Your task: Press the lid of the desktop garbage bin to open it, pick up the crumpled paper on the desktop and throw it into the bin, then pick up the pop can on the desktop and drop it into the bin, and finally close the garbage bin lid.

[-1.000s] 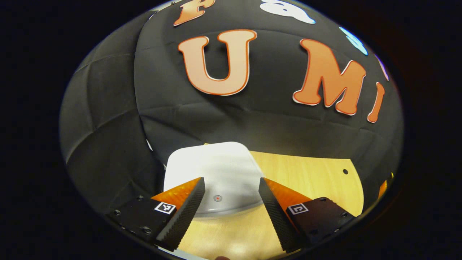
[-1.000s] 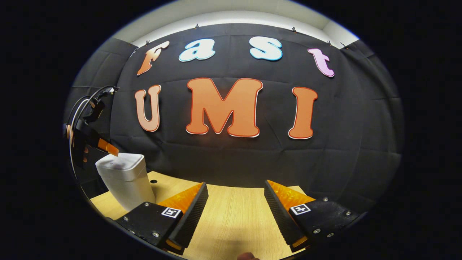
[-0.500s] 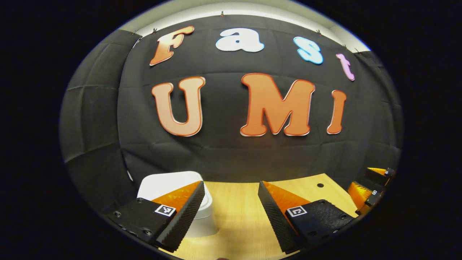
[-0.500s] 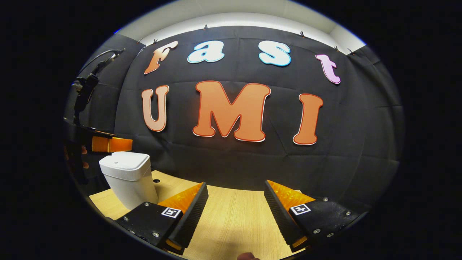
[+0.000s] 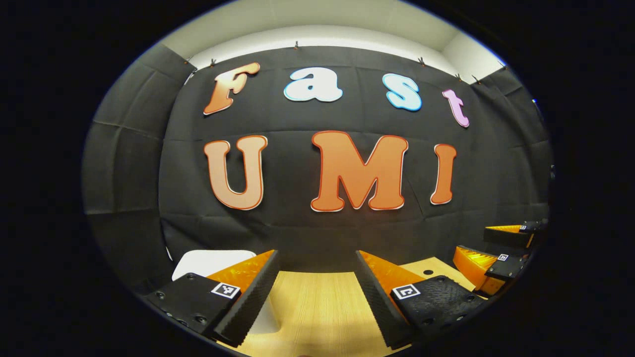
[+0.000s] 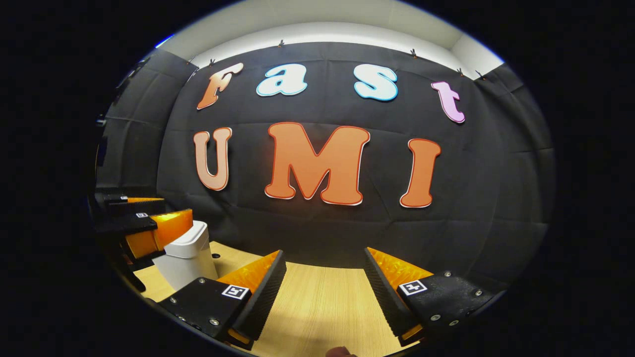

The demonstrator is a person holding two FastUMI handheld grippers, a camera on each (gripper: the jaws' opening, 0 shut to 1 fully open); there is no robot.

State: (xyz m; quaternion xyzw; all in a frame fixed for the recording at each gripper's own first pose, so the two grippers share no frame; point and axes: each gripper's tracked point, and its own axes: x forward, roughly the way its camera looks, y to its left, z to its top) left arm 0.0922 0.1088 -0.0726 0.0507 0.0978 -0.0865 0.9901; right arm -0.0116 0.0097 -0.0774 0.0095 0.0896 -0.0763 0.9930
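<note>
The white garbage bin [image 6: 186, 253] stands on the wooden table [image 6: 322, 297] at the left, its lid down. In the left gripper view the bin [image 5: 208, 260] sits low at the left, partly behind my left finger. My left gripper [image 5: 316, 254] is open, held level above the table, with nothing between its fingers. From the right gripper view, the left gripper [image 6: 158, 212] hangs just left of the bin's top. My right gripper [image 6: 325, 252] is open over bare table, holding nothing. In the left gripper view the right gripper [image 5: 483, 246] shows at the far right.
The black cloth wall [image 6: 317, 223] closes off the back of the table. A small round hole [image 5: 427, 272] marks the tabletop near the right gripper, and another hole [image 6: 214, 256] lies beside the bin.
My left gripper has come up off the bin lid and drawn back, tilting level, so the bin slid down and left in its view. The right gripper has barely moved.
</note>
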